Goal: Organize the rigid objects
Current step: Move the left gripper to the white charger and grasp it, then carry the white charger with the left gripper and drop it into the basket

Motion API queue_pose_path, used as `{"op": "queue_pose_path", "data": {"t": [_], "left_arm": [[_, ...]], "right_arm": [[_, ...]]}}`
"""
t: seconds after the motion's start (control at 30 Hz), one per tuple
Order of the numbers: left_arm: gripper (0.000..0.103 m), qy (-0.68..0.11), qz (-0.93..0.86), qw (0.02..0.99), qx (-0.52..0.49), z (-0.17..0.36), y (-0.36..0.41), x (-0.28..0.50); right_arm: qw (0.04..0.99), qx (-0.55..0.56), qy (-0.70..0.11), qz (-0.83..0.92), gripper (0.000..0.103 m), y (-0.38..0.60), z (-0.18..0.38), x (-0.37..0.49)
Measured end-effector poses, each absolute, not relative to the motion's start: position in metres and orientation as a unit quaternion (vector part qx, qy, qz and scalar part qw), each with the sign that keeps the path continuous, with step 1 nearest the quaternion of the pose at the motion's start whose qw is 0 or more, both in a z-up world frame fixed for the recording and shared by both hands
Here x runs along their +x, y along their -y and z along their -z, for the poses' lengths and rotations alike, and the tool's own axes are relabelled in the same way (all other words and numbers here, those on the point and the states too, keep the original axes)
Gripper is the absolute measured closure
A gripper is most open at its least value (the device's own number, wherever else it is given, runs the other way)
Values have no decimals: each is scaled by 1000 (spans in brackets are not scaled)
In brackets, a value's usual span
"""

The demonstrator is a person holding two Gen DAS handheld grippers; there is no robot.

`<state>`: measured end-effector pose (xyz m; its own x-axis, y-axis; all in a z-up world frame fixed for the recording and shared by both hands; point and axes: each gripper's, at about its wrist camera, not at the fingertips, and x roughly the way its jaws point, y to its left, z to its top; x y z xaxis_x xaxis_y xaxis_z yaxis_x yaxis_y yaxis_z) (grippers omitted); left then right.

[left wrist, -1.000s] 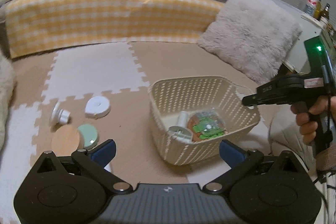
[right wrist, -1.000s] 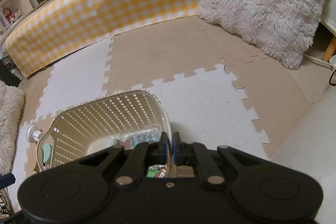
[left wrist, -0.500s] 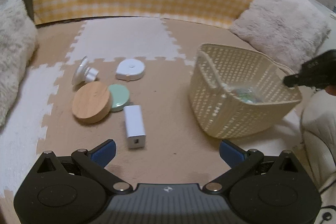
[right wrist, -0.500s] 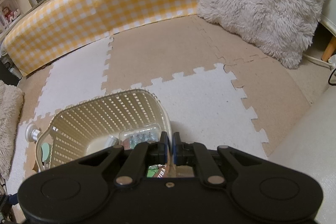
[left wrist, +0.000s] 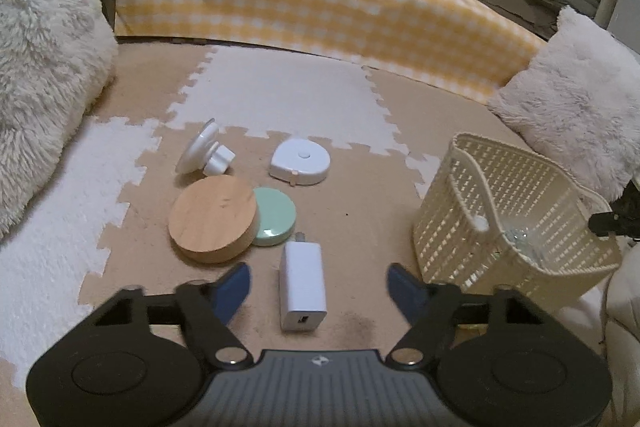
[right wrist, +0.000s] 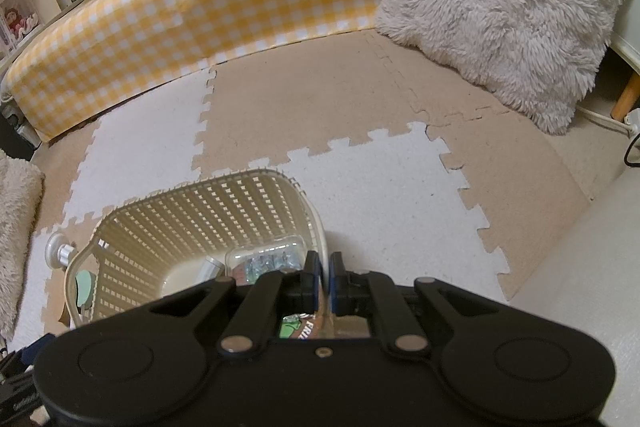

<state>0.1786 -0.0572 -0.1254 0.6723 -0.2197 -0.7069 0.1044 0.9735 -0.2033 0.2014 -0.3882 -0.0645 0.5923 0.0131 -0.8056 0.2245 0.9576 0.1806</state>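
Target object: the white rectangular plastic charger block [left wrist: 303,285] lies flat on the beige foam floor mat [left wrist: 360,211], its port end toward the camera, between the two blue fingertips of the left gripper [left wrist: 318,285].
Left gripper: released, jaws spread wide on both sides of the charger, not touching it.
Other loose objects: a round wooden lid [left wrist: 213,218] touches a mint-green round disc [left wrist: 275,215]; beyond them are a white suction-cup hook [left wrist: 204,151] and a white rounded tape-measure case [left wrist: 300,163].
Container: the cream perforated plastic basket [left wrist: 512,211] stands to the right of the charger, well apart from it, and it already holds some items.
Right gripper: the right gripper [right wrist: 325,277] is clenched on the basket rim [right wrist: 322,231], which passes between its pads.
Step in hand: I judge it is the approach to pick the charger.
Next move: lower a little, centre the jaws on the long sides, close, then carry it to the basket.
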Motion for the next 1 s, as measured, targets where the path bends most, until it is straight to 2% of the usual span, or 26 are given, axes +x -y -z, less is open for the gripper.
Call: {"op": "queue_pose_path", "data": {"t": [0.03, 0.27, 0.37, 0.43, 0.83, 1.0], "left_arm": [[40, -398, 86, 911, -73, 127, 58, 181], [54, -404, 78, 907, -89, 136, 56, 188], [64, -405, 76, 905, -102, 137, 54, 193], [77, -405, 72, 905, -106, 137, 52, 194], [77, -415, 72, 900, -113, 134, 47, 188], [77, -392, 86, 908, -121, 115, 45, 181]], "right_arm": [[882, 133, -447, 60, 97, 388, 64, 201], [882, 131, -448, 60, 97, 388, 65, 201], [882, 131, -448, 60, 97, 387, 65, 201], [882, 131, -448, 60, 97, 388, 65, 201], [882, 131, -448, 60, 97, 387, 65, 202], [882, 131, -448, 60, 97, 387, 65, 202]]}}
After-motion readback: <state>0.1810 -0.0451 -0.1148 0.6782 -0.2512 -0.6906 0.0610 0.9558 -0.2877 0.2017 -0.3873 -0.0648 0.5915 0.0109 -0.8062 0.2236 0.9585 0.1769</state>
